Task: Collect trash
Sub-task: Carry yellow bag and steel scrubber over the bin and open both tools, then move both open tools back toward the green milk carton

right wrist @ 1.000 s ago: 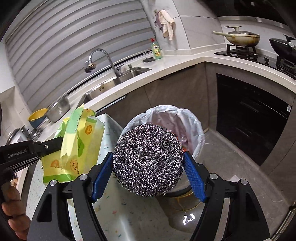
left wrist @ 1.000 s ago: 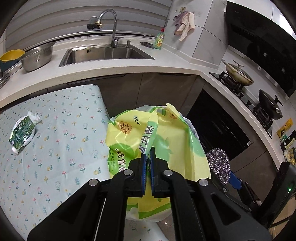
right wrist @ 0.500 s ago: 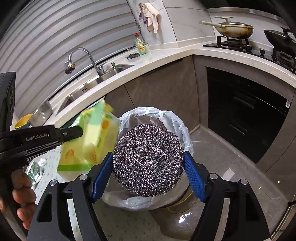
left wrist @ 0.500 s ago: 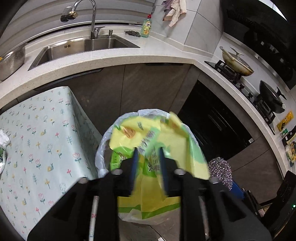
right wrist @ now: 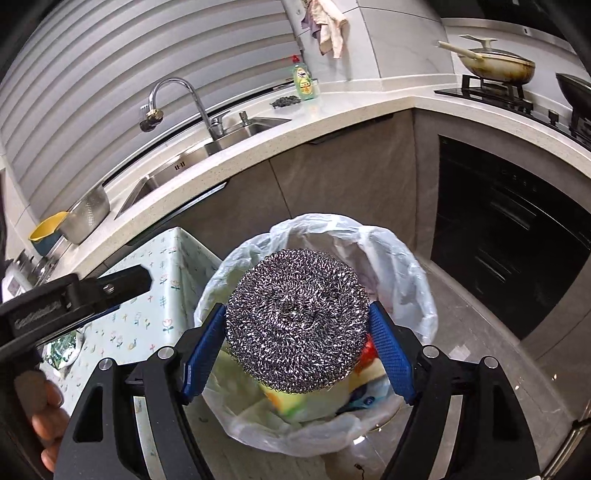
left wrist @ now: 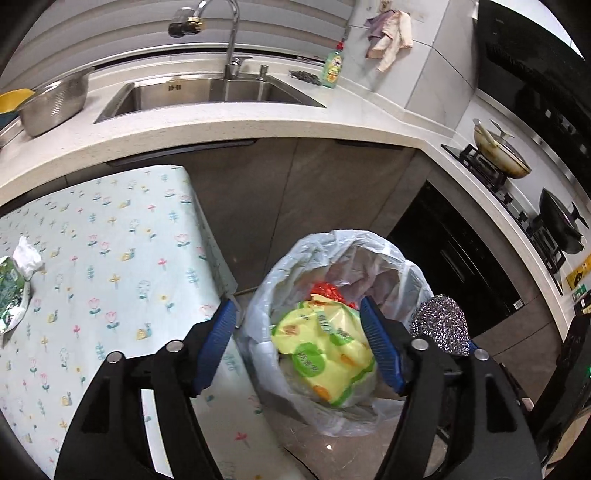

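1. The left tool (left wrist: 299,343) hangs over the lined trash bin (left wrist: 295,266); its jaws are opening and nothing is pinched. The yellow-green bag (left wrist: 325,354) lies loose inside the bin, seen between and below the blue pads (left wrist: 218,343), on top of red scraps (left wrist: 328,290).
2. The right tool (right wrist: 297,347) pinches the steel wool scrubber (right wrist: 295,321) between its blue pads, though its jaws are opening, directly above the bin's mouth. In the left wrist view the scrubber (left wrist: 439,321) shows at 3 o'clock of the left tool, just past the bin's rim.
3. The left tool's black body (right wrist: 74,299) shows at 9 o'clock of the scrubber in the right wrist view, with a hand (right wrist: 44,417) gripping its handle at 8 o'clock.
4. A green wrapper (left wrist: 11,299) with crumpled white paper lies at 9 o'clock on the counter with a flowered cloth (left wrist: 110,236), well apart from the bin. That counter's corner stands just beside the bin's liner.
5. At 12 o'clock a pale worktop carries a steel sink (left wrist: 207,92) with a curved tap (left wrist: 221,29), a steel colander (left wrist: 55,107), and a green soap bottle (left wrist: 332,68). A rag (left wrist: 391,37) hangs on the tiled wall.
6. At 2 o'clock a pan (left wrist: 502,155) and a dark wok (left wrist: 561,225) sit on the hob, above a black oven front. The floor is grey, glossy stone.
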